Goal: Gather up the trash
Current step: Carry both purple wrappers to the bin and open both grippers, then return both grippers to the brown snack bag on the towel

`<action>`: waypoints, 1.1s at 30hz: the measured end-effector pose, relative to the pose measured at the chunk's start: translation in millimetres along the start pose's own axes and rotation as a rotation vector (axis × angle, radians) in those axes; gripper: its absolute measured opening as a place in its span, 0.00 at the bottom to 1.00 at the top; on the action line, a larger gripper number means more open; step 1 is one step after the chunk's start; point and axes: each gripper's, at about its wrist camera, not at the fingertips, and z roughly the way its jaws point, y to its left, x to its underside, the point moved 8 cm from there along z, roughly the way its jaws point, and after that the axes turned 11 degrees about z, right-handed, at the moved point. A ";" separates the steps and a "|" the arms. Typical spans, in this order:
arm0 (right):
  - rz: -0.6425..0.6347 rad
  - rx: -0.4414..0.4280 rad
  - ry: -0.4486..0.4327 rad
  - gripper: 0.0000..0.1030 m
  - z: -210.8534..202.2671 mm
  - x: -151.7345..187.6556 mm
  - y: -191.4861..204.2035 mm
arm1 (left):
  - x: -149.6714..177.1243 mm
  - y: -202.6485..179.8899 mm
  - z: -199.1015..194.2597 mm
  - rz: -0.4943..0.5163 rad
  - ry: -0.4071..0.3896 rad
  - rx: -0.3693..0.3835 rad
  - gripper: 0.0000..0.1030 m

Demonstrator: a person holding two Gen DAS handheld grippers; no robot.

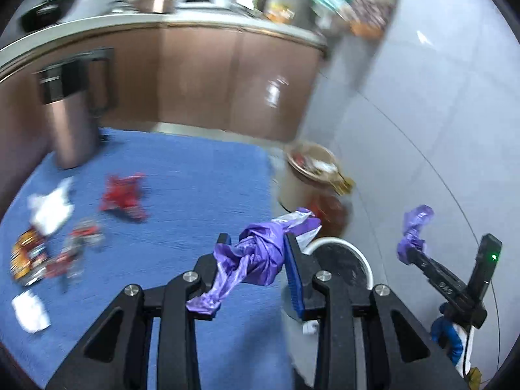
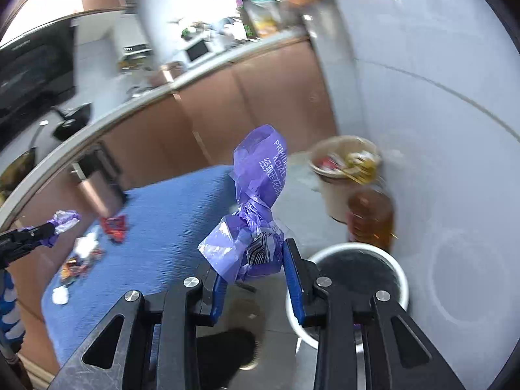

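In the left wrist view my left gripper point(image 1: 256, 243) is shut on a crumpled purple plastic wrapper point(image 1: 256, 253), held above the edge of a blue mat point(image 1: 182, 188). A white bin with a black liner point(image 1: 360, 253) stands just right of its right finger. Further right, my right gripper point(image 1: 409, 253) holds a second purple wrapper point(image 1: 416, 224). The right wrist view shows that gripper point(image 2: 252, 260) shut on this printed purple wrapper point(image 2: 256, 201), left of the white bin point(image 2: 399, 269). The left gripper point(image 2: 48, 227) reaches in at the left edge. Loose trash lies on the mat: a red wrapper point(image 1: 123, 196), white tissue point(image 1: 50, 209), several small packets point(image 1: 32, 256).
A beige bin full of rubbish point(image 1: 305, 178) and an amber bottle point(image 2: 373, 217) stand by the white wall behind the white bin. A steel pedal bin point(image 1: 70, 123) stands at the mat's far left against brown kitchen cabinets point(image 1: 211, 74). Both views are motion-blurred.
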 end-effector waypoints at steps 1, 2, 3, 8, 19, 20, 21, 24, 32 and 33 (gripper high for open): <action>0.011 0.014 0.005 0.29 2.0 0.2 -10.0 | -4.3 -14.9 13.1 0.024 0.017 0.019 0.30; 0.022 0.033 0.010 0.29 5.5 0.3 -19.3 | -8.3 -29.0 25.0 0.044 0.032 0.037 0.30; 0.028 0.043 0.014 0.29 7.9 0.1 -24.7 | -12.3 -43.5 38.6 0.064 0.048 0.054 0.31; 0.044 0.108 0.037 0.30 22.7 -1.4 -57.8 | -27.3 -97.6 95.8 0.108 0.106 0.142 0.32; 0.020 0.264 0.028 0.49 41.1 -3.9 -91.3 | -53.5 -167.9 163.9 0.108 0.152 0.277 0.52; 0.020 0.268 0.029 0.50 40.6 -3.1 -92.4 | -53.9 -167.6 163.6 0.104 0.150 0.283 0.52; 0.018 0.272 0.030 0.50 40.1 -1.9 -93.0 | -53.8 -166.8 161.8 0.105 0.148 0.286 0.52; 0.020 0.276 0.029 0.51 37.2 0.7 -91.9 | -51.2 -158.7 151.3 0.119 0.132 0.270 0.52; -0.004 0.224 0.011 0.52 29.9 -4.0 -65.3 | -53.0 -119.2 114.2 0.080 0.045 0.197 0.52; -0.010 0.216 0.007 0.52 28.2 -4.9 -60.3 | -52.7 -112.7 107.4 0.067 0.030 0.187 0.52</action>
